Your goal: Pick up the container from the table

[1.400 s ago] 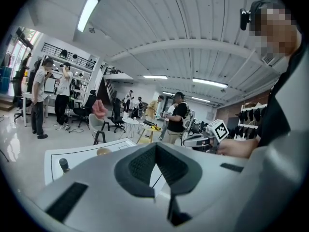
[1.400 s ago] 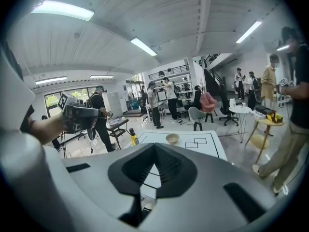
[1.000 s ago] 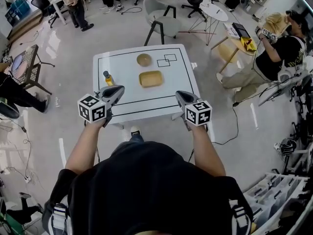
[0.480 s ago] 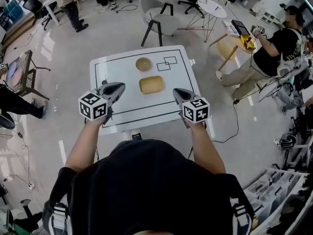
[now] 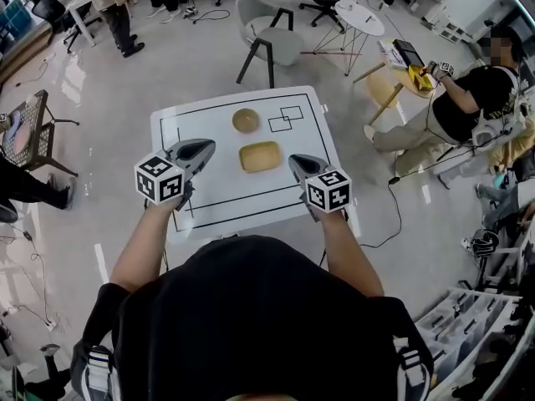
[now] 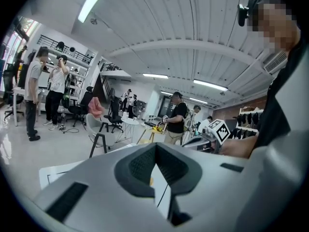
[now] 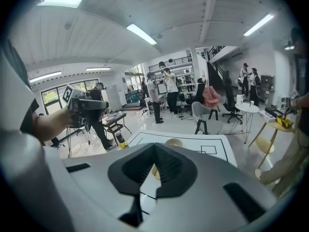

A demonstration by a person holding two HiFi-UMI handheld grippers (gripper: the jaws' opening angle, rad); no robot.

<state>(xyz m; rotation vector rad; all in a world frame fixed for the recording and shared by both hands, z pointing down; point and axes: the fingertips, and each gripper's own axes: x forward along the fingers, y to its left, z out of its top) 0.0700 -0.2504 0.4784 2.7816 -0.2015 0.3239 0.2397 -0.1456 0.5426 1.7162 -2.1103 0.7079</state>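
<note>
The container [image 5: 260, 156] is a shallow yellow rectangular tray lying near the middle of the white table [image 5: 217, 199]. My left gripper [image 5: 206, 146] hovers over the table's near left part, to the left of the container. Over the near right part, my right gripper [image 5: 292, 160] points at the container's right end. Each one stays a short way off the container and holds nothing. In the left gripper view the left gripper [image 6: 155, 149] has its pads together, and the right gripper [image 7: 154, 146] looks the same in its own view.
A round tan bowl [image 5: 246, 120] sits behind the container, beside two black squares [image 5: 286, 119] drawn on the table. A small bottle [image 7: 119, 140] stands at the table's left. A grey chair [image 5: 272, 44] is beyond the table; a person [image 5: 476, 90] sits at right.
The table has come closer, and both grippers have moved forward from its near edge to over its surface. The bottle at the left is now hidden behind my left gripper in the head view.
</note>
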